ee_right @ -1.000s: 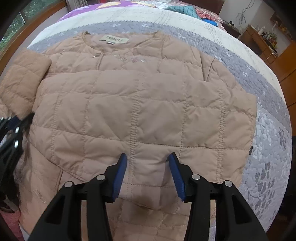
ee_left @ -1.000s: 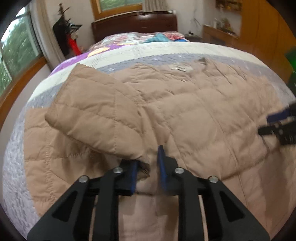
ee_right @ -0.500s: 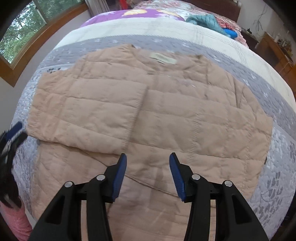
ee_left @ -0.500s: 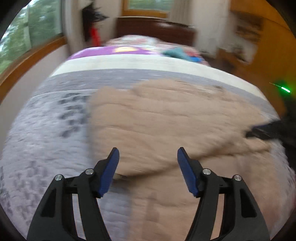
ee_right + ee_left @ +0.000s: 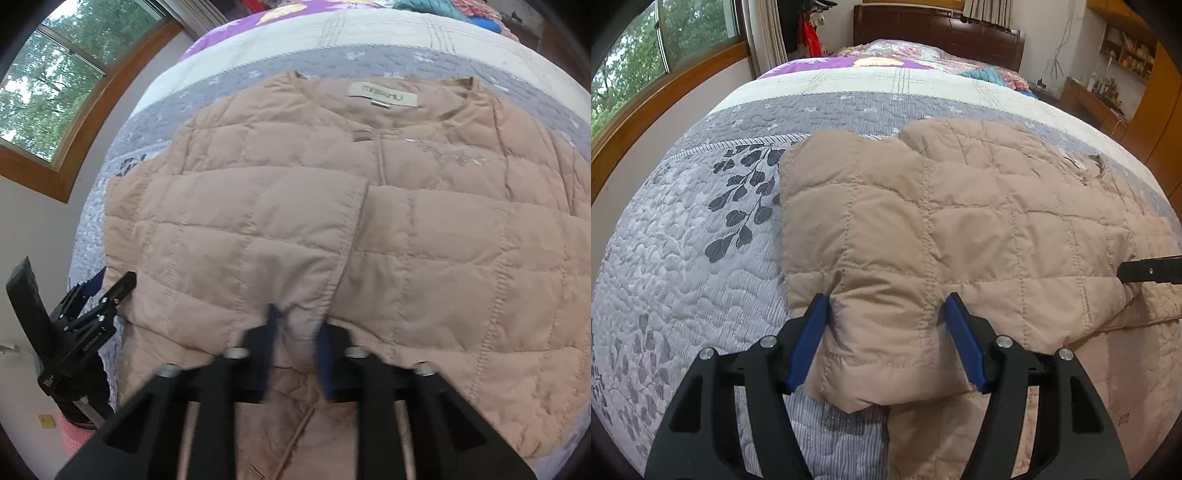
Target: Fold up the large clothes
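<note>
Now right gripper (image 5: 295,328) clamped, jaws pinched on fabric of beige quilted jacket (image 5: 424,258) near cuff of folded-in sleeve (image 5: 236,236); half a second earlier those jaws stood apart over same spot. Left gripper (image 5: 886,325) released, jaws wide, straddling sleeve's fold edge (image 5: 886,350) without pressing; a second earlier it was much narrower. Jacket lay flat, collar away, on grey quilted bedspread (image 5: 701,258). Judged: one sleeve fold done, hold passed to right, next fold likely starting.
</note>
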A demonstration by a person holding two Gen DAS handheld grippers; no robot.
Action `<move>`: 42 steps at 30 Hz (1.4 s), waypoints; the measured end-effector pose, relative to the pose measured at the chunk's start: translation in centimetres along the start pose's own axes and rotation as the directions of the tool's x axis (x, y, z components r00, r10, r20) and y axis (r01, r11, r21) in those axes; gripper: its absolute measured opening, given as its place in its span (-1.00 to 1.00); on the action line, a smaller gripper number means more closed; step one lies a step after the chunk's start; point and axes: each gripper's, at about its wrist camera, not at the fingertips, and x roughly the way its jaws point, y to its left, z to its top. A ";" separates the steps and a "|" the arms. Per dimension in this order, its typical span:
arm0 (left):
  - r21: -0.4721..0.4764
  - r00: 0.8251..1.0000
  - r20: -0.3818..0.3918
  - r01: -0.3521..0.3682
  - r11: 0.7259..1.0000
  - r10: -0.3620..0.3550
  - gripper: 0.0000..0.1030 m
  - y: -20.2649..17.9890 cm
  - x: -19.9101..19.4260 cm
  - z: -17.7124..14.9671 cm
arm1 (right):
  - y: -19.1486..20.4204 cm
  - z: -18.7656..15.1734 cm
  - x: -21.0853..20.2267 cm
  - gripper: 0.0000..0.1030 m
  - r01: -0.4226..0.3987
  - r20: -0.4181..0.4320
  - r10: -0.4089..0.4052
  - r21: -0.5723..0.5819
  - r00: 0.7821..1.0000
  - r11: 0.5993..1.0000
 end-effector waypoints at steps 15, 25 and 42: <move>0.016 0.993 0.090 0.079 0.997 -0.080 0.17 -3.9 -3.6 2.5 | -5.2 -3.5 -10.7 -0.88 0.345 0.184 -0.345 0.032 0.920 0.938; 0.091 0.999 -0.001 0.033 0.995 -0.033 0.20 -8.2 2.1 2.3 | -11.2 -4.7 -6.3 -0.83 0.358 0.064 -0.366 0.109 0.928 0.927; 0.159 0.997 0.038 0.064 0.985 -0.071 0.17 -12.6 -1.2 2.2 | -8.3 -5.8 -8.1 -0.63 0.311 0.185 -0.315 0.052 0.931 0.949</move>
